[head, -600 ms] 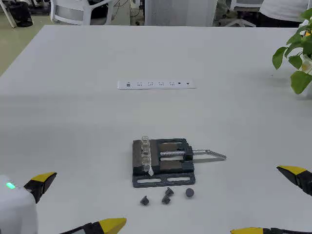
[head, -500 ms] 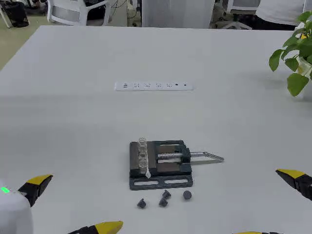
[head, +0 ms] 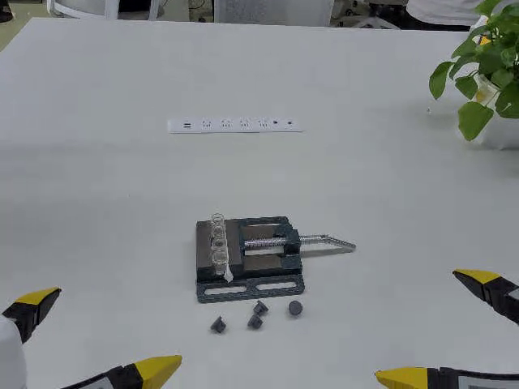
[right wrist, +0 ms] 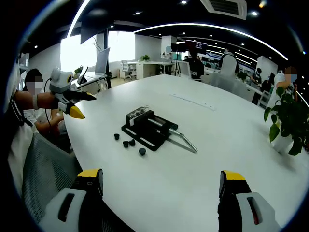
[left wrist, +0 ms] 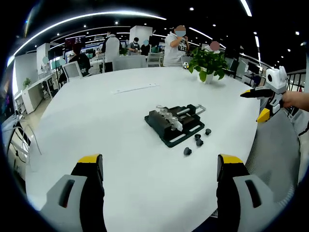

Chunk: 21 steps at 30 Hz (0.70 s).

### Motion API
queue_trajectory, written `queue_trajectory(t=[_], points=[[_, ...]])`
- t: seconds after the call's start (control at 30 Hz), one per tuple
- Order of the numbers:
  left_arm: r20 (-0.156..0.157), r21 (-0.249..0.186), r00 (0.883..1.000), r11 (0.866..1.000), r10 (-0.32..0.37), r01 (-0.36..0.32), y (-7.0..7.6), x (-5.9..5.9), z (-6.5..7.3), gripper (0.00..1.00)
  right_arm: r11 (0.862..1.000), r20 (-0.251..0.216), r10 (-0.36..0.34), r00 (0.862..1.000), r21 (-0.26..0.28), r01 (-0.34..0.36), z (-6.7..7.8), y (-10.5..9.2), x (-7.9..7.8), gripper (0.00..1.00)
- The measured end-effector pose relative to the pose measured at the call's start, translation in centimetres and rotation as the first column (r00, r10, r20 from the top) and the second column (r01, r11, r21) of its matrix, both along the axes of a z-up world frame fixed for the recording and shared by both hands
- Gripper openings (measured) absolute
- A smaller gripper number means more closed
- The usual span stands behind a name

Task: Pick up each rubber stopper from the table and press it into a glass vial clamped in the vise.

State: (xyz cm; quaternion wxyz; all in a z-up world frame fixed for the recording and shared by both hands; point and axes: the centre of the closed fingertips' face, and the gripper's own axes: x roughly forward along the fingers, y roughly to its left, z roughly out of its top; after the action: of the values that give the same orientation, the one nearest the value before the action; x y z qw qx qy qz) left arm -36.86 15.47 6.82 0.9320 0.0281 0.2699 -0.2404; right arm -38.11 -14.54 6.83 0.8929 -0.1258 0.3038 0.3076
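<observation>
A dark vise sits mid-table with a row of clear glass vials clamped at its left end. Several dark rubber stoppers lie loose just in front of it. My left gripper hovers at the lower left, open and holding nothing. At the lower right my right gripper is open too. In the left gripper view the jaws of the left gripper stand wide, with the vise and stoppers well ahead. The right gripper likewise faces the vise and stoppers from a distance.
A white power strip lies beyond the vise. A potted plant stands at the far right corner of the white table. The vise's screw handle sticks out to the right. People and chairs are around the room.
The head camera has shifted, so the vise and power strip sit higher and further left in the picture. Vise, vials and stoppers have not moved. Both grippers stay open and low.
</observation>
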Motion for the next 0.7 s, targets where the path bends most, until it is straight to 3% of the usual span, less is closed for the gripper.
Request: queue_trajectory(t=[0.2,0.47,0.7], points=[[0.016,0.003,1.0,1.0,-0.009,0.009,-0.1,0.07,0.11,0.98,1.0,0.003,0.007,1.0,-0.008,-0.007,-0.09,-0.23,-0.01,0.99],[0.0,0.013,1.0,1.0,-0.026,0.026,-0.23,-0.17,-0.35,0.98,0.999,-0.012,0.033,0.999,-0.021,-0.033,-0.41,-0.17,-0.11,0.99],[-0.008,0.029,0.999,0.998,-0.047,0.047,0.08,-0.2,-0.7,0.98,0.991,-0.035,0.106,0.994,-0.079,-0.108,-0.31,0.16,0.41,0.99]])
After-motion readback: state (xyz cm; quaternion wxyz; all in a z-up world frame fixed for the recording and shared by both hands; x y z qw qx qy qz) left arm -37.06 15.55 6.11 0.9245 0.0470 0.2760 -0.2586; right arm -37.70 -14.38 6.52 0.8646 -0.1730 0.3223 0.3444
